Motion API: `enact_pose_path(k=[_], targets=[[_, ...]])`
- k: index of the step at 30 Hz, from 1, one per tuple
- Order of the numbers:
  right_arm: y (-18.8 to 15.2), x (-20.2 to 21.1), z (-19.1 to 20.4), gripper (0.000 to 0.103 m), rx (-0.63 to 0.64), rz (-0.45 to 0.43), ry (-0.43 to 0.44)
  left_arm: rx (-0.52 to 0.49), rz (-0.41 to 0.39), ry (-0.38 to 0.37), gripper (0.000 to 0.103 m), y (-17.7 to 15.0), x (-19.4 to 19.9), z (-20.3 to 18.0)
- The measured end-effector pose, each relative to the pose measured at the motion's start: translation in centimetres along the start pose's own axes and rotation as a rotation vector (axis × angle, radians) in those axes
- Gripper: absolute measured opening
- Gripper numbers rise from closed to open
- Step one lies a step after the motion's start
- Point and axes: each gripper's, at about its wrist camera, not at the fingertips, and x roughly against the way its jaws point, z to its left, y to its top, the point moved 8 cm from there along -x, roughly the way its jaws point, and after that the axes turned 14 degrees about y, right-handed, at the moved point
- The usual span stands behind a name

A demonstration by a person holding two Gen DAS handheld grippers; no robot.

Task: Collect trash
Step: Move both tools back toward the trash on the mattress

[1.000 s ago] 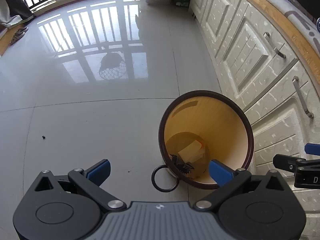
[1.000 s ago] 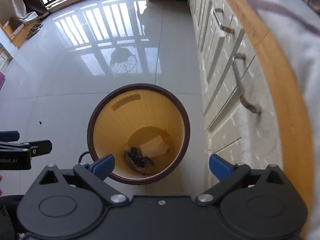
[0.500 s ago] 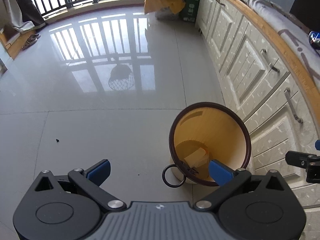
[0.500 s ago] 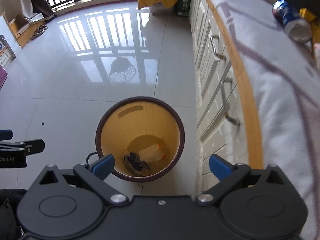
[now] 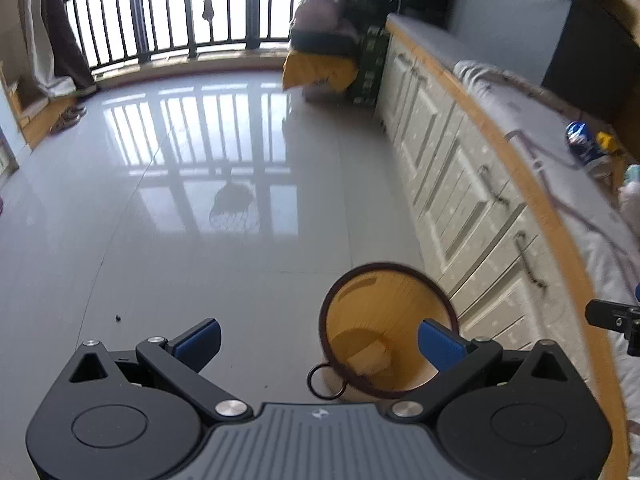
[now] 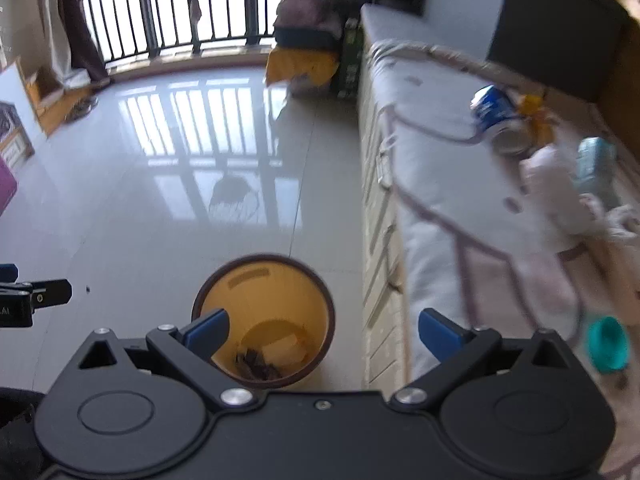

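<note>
Ahead of the right jaws, the left fingertip covers part of the trash bin rim, and the dark scraps at its bottom are too blurred to identify. Right of those jaws, the items on the cloth-covered counter smear with motion: the blue can shows no readable label, and the teal object cannot be made out. In the left wrist view, the right fingertip hides part of the bin's inside, its near rim sinks behind the gripper body, and the right gripper is cut off by the right edge.
</note>
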Motion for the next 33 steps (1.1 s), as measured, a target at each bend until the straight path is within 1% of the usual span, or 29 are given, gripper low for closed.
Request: enact_pose_path(k=[4, 9, 17, 22, 25, 33], targets=[[0.4, 3.3, -1.6, 0.102, -0.023, -0.071, -0.019, -0.001, -0.054, -0.029, 0.103, 0.7, 2.4, -0.8], [0.8, 7.6, -3.4, 0.102, -0.015, -0.151, -0.066, -0.008, -0.116, -0.064, 0.103, 1.5, 5.3, -2.2], [0.9, 13.1, -6.3, 0.102, -0.054, -0.244, -0.108, -0.031, -0.22, -0.125, 0.103, 3.0, 9.8, -5.8], [0.1, 15.7, -8.5, 0.103, -0.072, -0.285, -0.146, -0.057, -0.283, -0.193, 0.103, 3.9, 12.4, -9.4], [-0.5, 17.1, -10.3, 0.103, -0.086, -0.303, -0.171, -0.082, -0.319, -0.245, 0.103, 4.3, 13.9, -12.2], [-2.7, 20.5, -16.4, 0.103, -0.16, -0.344, -0.256, -0.183, -0.388, -0.371, 0.103, 4.6, 16.6, -20.5]])
